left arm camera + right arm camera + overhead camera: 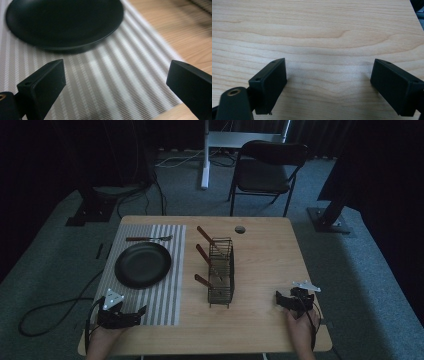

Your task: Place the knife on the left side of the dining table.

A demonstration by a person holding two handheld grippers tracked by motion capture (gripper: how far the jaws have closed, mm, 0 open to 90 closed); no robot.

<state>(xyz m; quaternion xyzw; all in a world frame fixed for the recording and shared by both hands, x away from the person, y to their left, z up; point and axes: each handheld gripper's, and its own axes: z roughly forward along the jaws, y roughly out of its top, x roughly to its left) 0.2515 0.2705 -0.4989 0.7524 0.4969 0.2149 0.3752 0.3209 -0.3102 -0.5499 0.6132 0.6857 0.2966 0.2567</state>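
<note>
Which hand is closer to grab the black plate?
The left. The left gripper sits on the striped mat just below the black plate, jaws open toward it. The right gripper is on bare table, beyond the wire rack.

The high view is dim and grainy, its surroundings sinking into near black beyond the table (pixel 260 260), while both gripper views are brighter and soft, with the plate (pixel 65 22) and far corner blurred and faint shadows under the jaws.
</note>
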